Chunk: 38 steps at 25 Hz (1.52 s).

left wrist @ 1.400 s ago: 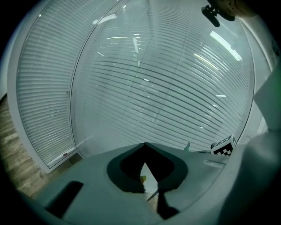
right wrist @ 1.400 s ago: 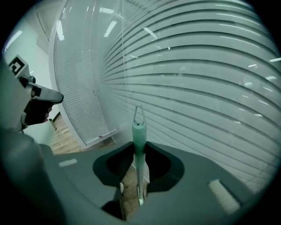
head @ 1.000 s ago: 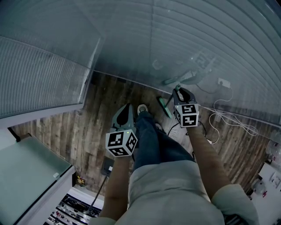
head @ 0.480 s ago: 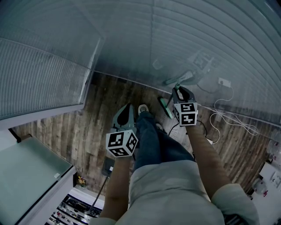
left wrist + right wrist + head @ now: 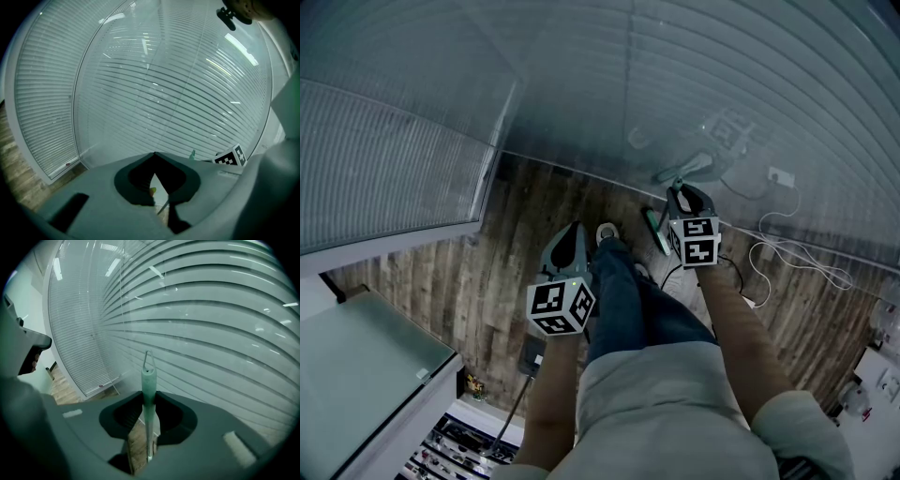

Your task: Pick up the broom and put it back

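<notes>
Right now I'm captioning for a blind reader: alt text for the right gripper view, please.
The right gripper clamps a pale green broom handle that stands upright between its jaws. Behind is a wall of horizontal blinds.

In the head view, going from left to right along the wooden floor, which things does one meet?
Left gripper → person's shoe → broom's green head → right gripper → white cable.
</notes>
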### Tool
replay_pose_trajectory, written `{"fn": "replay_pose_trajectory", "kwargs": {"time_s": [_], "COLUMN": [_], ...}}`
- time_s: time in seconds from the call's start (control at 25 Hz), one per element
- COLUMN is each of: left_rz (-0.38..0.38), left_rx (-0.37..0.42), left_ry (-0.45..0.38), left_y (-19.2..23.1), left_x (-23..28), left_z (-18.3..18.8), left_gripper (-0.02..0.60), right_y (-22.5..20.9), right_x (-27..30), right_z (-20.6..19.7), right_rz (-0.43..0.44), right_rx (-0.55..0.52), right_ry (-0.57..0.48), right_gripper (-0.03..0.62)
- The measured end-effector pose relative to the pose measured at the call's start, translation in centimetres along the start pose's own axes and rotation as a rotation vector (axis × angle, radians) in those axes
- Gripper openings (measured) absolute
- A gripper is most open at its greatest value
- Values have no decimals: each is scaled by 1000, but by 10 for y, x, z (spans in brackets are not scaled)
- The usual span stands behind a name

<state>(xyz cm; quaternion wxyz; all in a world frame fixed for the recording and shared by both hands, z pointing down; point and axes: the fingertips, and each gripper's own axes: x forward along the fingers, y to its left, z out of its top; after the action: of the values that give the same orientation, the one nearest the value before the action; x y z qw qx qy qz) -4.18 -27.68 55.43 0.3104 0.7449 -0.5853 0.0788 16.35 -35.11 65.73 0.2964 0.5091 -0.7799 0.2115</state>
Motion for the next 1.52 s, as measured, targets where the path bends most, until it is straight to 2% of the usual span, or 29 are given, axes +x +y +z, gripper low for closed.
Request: {"fn": "replay_pose_trajectory", "kwargs": {"time_s": [1.52], "left_rz": [3], "left_rx": [-3], "left_ry": [-22], "left_y": [0], "left_x": [-6], "left_z": [6], "left_gripper": [6], "right_y": [11], "right_x": [-6], "right_z": [6], "right_rz": [11], "right_rx": [7], "right_ry": [-16], "right_gripper": [117]}}
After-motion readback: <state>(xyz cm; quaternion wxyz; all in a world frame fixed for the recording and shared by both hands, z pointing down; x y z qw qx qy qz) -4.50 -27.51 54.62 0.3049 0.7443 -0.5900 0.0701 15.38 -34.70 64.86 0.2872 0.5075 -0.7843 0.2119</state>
